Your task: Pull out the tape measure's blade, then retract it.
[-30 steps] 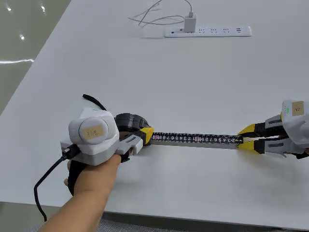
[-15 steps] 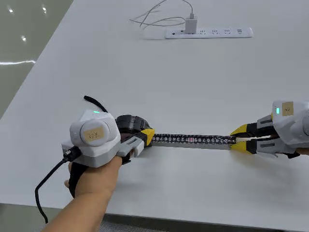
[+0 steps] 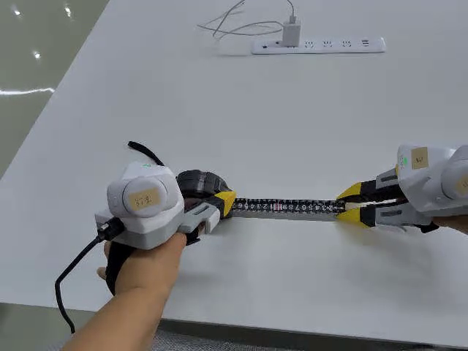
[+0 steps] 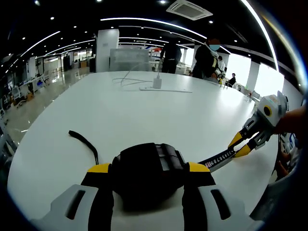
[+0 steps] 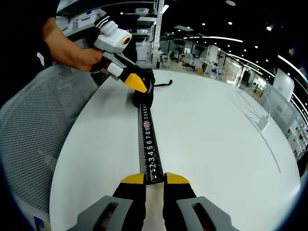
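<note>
Near the front edge of the tabletop (image 3: 292,117), toward its left side, we see a hand (image 3: 146,267) holding the left gripper (image 4: 149,168). Its yellow-tipped jaws are clamped on either side of the black tape measure (image 3: 199,184), which sits on the white surface. A black cable (image 3: 69,281) trails from the back of this gripper and drops over the front edge. The tape measure's black strap (image 3: 144,152) lies on the tabletop just behind the case. From the case the blade (image 3: 289,206) runs out to the right, roughly parallel to the front edge. At its end we see the right gripper (image 3: 349,205), its jaws nearly together and pinching the blade's tip. Along the far edge lies a white power strip (image 3: 318,45) with a charger (image 3: 291,33) plugged in and a loose white cable (image 3: 238,25) beside it.
</note>
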`<state>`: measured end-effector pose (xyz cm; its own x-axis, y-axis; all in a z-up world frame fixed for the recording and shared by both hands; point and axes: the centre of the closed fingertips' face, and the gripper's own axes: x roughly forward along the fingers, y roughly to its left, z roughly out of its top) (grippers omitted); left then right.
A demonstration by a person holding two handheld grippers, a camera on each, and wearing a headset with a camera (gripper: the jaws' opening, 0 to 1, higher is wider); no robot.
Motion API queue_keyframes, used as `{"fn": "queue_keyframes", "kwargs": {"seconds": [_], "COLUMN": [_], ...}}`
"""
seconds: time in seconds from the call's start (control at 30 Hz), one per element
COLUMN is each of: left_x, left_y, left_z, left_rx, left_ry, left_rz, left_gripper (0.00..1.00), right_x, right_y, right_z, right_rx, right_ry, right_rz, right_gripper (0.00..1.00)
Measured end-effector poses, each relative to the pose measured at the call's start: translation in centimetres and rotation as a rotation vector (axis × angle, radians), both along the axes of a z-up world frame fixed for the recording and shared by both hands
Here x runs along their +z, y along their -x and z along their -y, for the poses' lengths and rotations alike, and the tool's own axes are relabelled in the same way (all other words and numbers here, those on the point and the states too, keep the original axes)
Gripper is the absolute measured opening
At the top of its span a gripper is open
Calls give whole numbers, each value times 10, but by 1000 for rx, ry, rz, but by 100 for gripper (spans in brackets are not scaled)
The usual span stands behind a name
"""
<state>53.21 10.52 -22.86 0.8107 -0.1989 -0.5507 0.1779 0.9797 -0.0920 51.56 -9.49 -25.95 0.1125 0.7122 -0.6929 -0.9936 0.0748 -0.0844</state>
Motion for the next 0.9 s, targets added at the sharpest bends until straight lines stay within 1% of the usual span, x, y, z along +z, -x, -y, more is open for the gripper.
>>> {"fn": "queue_keyframes", "kwargs": {"seconds": [0.67, 0.9], "left_x": [0, 0], "left_y": [0, 0], "left_z": [-1, -1], "left_rx": [1, 2], "left_ry": [3, 2], "left_rz": [-7, -5], "left_gripper": [52, 52], "right_x": [0, 0], "right_y": [0, 1], "right_z": [-27, -38], "right_rx": [28, 38], "right_ry": [-22, -33], "right_rz": [-8, -11], "right_gripper": [8, 8]}}
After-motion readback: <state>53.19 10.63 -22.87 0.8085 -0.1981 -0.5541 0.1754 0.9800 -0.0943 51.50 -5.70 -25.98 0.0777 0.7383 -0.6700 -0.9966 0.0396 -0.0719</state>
